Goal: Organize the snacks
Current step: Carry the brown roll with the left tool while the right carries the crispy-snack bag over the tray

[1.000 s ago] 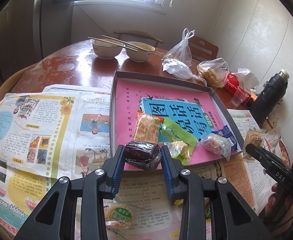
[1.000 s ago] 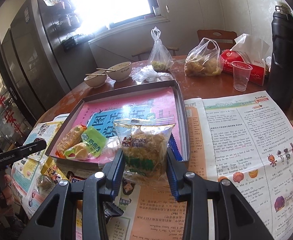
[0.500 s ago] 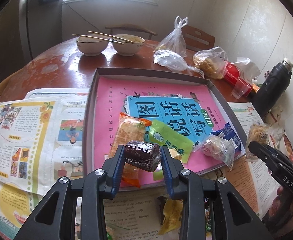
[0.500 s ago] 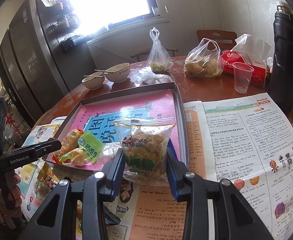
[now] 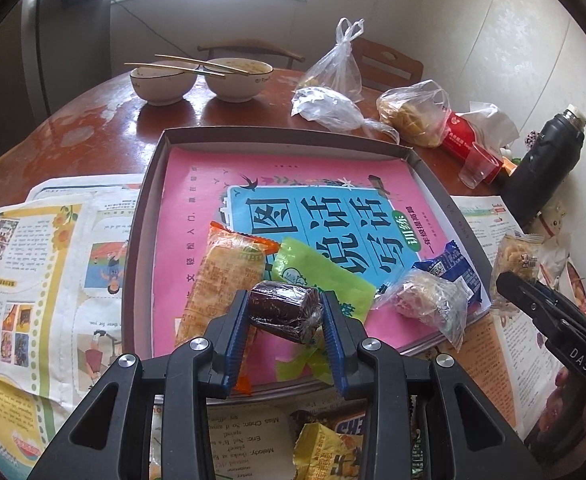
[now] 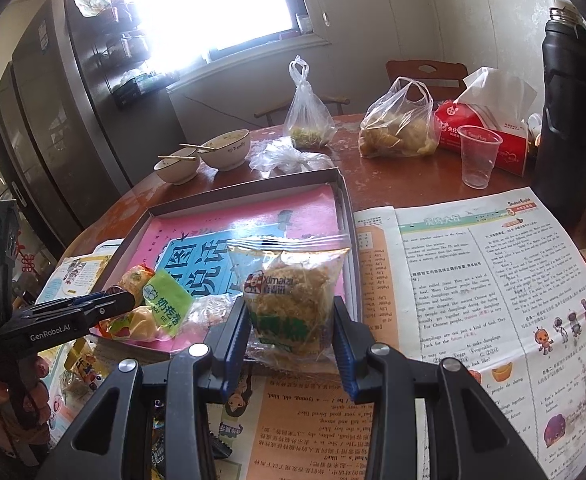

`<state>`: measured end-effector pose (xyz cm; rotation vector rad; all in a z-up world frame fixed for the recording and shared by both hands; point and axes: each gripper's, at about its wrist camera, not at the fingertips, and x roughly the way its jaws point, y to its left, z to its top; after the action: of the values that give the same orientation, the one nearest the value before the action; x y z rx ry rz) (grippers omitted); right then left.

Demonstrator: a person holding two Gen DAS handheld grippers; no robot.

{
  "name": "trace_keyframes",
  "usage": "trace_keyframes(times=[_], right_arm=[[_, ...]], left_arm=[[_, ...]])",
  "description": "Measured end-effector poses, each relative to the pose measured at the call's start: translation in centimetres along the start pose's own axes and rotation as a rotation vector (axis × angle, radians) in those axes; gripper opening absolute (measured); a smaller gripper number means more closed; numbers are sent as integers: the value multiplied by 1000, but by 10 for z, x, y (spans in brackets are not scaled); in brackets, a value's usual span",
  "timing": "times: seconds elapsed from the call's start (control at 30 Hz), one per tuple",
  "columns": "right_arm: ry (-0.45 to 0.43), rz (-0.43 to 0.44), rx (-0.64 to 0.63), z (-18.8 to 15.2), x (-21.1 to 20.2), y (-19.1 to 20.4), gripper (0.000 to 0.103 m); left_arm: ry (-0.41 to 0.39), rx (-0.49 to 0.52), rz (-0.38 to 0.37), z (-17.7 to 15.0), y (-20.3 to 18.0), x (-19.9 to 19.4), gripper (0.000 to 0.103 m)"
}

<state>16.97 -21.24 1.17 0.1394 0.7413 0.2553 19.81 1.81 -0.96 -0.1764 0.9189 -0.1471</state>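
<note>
Left gripper clamps dark roll; right gripper grips noodle packet.

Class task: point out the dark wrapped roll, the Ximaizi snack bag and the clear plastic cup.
dark wrapped roll [image 5: 283, 306], left wrist view, middle of wrapper.
Ximaizi snack bag [image 6: 289, 296], right wrist view, front face.
clear plastic cup [image 6: 477, 156], right wrist view, side wall.

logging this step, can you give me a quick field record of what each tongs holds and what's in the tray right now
left tongs: shut on dark wrapped roll, over tray's near edge
right tongs: shut on Ximaizi snack bag, at tray's near right corner
tray: lined with pink book
in tray: orange packet, green packet, blue packet, clear-wrapped snack
outside tray: yellow wrapper on newspaper
</note>
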Motion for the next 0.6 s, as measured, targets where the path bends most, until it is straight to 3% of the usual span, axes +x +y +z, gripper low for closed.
trace_keyframes(times=[0.6], right_arm=[[33, -24, -12, 2, 22, 1, 40]], left_arm=[[9, -2, -3, 3, -1, 9, 36]])
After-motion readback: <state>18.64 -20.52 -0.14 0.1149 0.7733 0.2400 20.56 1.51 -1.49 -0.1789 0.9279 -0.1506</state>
